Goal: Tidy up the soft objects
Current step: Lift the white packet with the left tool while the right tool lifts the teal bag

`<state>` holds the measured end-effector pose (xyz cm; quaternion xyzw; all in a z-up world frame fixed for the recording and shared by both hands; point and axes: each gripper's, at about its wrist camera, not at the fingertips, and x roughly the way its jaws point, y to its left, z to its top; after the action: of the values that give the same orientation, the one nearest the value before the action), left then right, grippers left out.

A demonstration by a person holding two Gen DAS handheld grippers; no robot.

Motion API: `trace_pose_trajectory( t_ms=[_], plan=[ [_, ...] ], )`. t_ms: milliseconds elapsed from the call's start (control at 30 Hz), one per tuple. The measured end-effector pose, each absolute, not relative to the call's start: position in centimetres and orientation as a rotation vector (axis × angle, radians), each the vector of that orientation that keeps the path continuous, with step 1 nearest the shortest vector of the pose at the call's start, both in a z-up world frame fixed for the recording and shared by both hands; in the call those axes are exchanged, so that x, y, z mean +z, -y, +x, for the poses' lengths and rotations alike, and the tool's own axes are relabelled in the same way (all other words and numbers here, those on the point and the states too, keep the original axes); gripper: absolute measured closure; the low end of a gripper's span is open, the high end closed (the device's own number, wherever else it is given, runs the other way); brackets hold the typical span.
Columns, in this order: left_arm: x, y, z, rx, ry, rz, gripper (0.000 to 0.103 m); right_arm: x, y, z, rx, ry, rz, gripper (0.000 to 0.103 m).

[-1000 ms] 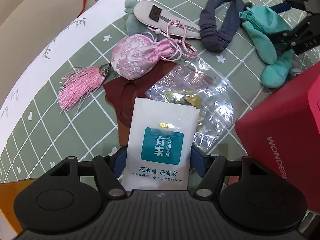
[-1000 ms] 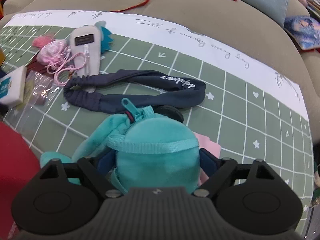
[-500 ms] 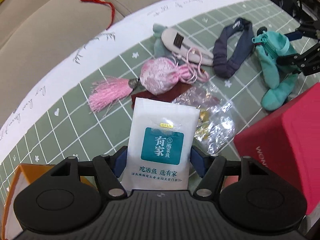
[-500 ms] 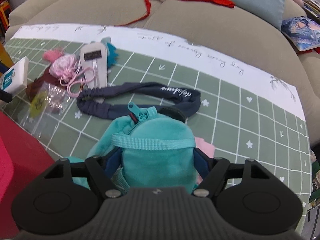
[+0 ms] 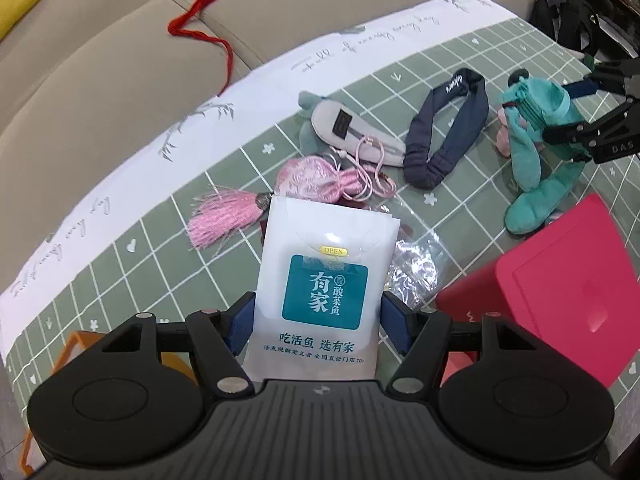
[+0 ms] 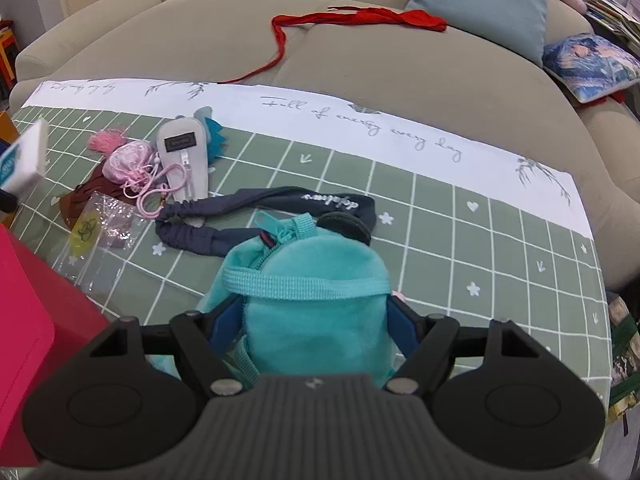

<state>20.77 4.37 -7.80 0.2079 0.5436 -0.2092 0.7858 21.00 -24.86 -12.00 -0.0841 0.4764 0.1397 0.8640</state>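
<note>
Left gripper (image 5: 318, 320) first: jaws clamped on the white tissue pack (image 5: 322, 292), blue pads pressed to both its sides, and it has come up. A second ago the pack sat low over the brown cloth and the clear bag (image 5: 412, 264); now it hangs higher, with more of the cloth's white far edge and the sofa (image 5: 100, 80) showing beyond it.

Right gripper (image 6: 316, 320) matches it: jaws closed on the teal plush bag (image 6: 316, 300), squeezed in a touch tighter than a second ago and now steady. That bag is up as well, legs dangling clear of the green checked cloth (image 6: 460, 248) in the left view, above the red box (image 5: 560, 300) at the near right edge.

So both soft items are off the table and in hand. That reads as the pick done and the carry starting. The red box near the right and the orange box (image 5: 72, 344) at the near left corner look like the likely bins, though which goes where I cannot tell.

Left behind mid-table: the pink sachet (image 5: 308, 178) with its tassel, the grey pouch (image 5: 352, 132), the navy headband (image 5: 444, 128), the clear bag.
</note>
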Motion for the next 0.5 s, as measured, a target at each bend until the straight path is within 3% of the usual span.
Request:
trace_pose_trajectory(
  t_ms=[500],
  plan=[
    [-1.3,-5.1,17.1,-0.397,-1.080,0.476,0.027,-9.8,26.2,19.2,0.274,-0.949,-0.154,0.028]
  ],
)
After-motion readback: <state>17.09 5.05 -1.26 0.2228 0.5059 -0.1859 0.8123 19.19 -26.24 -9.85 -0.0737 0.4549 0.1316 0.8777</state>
